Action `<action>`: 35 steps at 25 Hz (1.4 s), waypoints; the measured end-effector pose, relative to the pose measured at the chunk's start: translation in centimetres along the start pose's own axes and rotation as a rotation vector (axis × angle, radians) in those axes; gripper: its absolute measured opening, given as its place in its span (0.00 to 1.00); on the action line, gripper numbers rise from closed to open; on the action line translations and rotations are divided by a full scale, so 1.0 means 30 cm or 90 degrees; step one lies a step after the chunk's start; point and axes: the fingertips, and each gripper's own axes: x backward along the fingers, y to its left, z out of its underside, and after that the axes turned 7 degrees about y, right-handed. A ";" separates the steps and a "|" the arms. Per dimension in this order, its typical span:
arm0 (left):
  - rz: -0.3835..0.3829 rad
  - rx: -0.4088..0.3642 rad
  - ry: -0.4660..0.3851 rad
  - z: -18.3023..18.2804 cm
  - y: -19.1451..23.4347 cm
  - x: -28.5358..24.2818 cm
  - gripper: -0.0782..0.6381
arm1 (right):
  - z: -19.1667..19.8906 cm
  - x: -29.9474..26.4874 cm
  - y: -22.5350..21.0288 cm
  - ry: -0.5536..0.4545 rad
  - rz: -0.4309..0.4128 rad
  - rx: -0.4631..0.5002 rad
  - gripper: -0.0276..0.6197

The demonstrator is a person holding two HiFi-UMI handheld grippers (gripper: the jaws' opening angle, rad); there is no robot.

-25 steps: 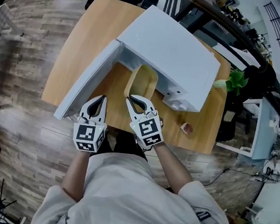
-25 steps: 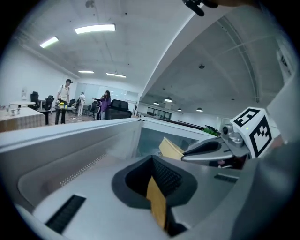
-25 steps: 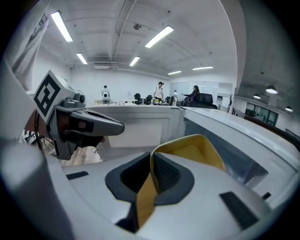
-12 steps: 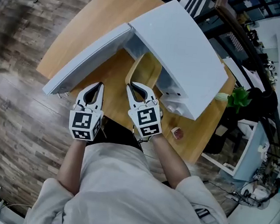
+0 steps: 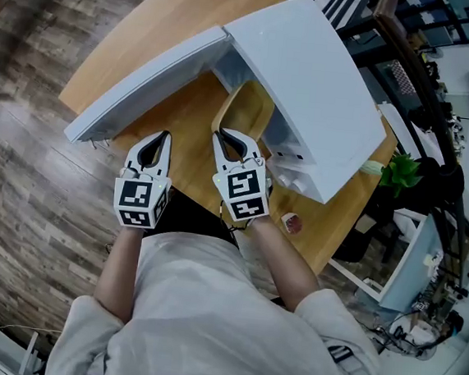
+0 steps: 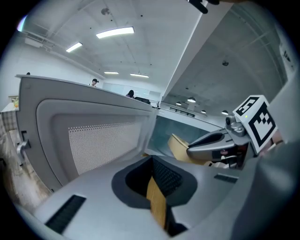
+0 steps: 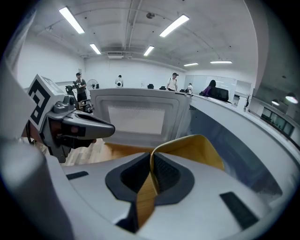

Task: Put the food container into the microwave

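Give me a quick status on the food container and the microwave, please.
Right gripper jaws shut on food container rim; left gripper shut, empty. Food container partway into microwave mouth. Door open, nothing blocking.

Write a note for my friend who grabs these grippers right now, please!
Left gripper: shut, empty, beside the open door.
Right gripper: shut on the food container, at its near rim.
Container: far end in the microwave mouth, near end outside.
Done: door open, container gripped.
To do: push it fully in, let go.
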 end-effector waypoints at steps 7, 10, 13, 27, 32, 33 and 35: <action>0.000 0.004 0.007 0.023 0.007 -0.021 0.13 | 0.020 -0.024 -0.005 0.018 0.001 0.004 0.09; 0.001 0.006 0.009 0.025 0.012 -0.029 0.13 | 0.023 -0.032 -0.009 0.023 0.003 0.005 0.09; 0.002 0.007 0.013 0.033 0.014 -0.035 0.13 | 0.029 -0.038 -0.011 0.029 0.007 0.008 0.09; 0.035 -0.005 0.050 0.051 0.022 -0.090 0.13 | 0.061 -0.084 -0.033 0.069 0.032 0.025 0.09; 0.054 -0.010 0.060 0.037 0.024 -0.123 0.13 | 0.073 -0.102 -0.055 0.089 0.048 0.042 0.09; 0.058 -0.011 0.062 0.035 0.024 -0.131 0.13 | 0.075 -0.106 -0.058 0.091 0.051 0.044 0.09; 0.065 -0.013 0.068 0.040 0.024 -0.147 0.13 | 0.077 -0.113 -0.061 0.095 0.056 0.042 0.09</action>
